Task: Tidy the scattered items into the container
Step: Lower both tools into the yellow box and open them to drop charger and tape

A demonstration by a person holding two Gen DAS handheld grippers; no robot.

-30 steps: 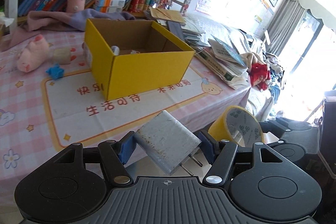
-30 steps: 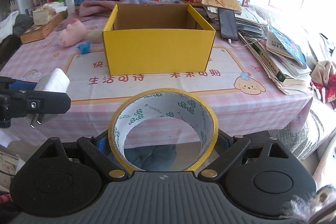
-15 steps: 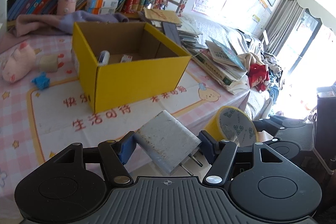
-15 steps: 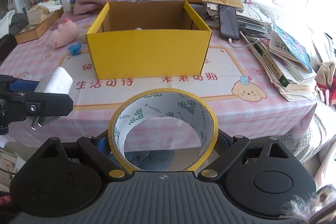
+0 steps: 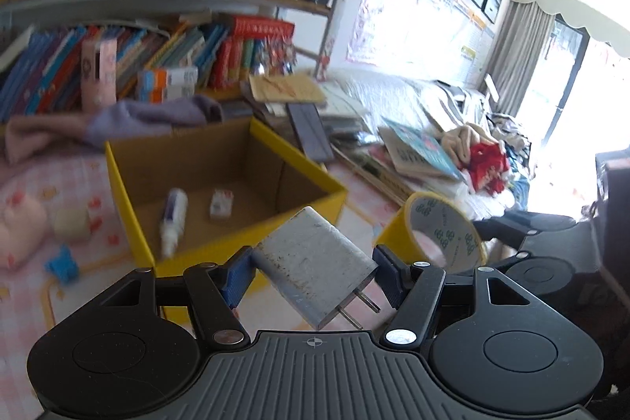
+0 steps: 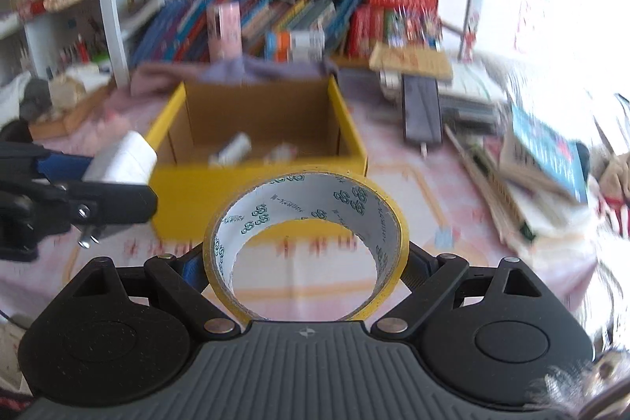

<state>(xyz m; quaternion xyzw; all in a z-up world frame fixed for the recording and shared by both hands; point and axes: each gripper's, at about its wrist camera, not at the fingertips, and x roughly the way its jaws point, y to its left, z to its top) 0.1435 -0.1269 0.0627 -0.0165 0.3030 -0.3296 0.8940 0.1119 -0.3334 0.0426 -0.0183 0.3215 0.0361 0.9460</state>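
Bright daylight from window right of fingers, blown out to white glare. Motion blur smears crowded wooden bookshelf and open yellow cardboard box beyond fingertips; near black gripper bodies stay sharp. Fisheye bending strong at edges.

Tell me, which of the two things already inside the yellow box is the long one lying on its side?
The white tube-shaped bottle, lying near the left wall of the yellow box. The other item, a small flat white packet, sits to its right and is short and boxy.
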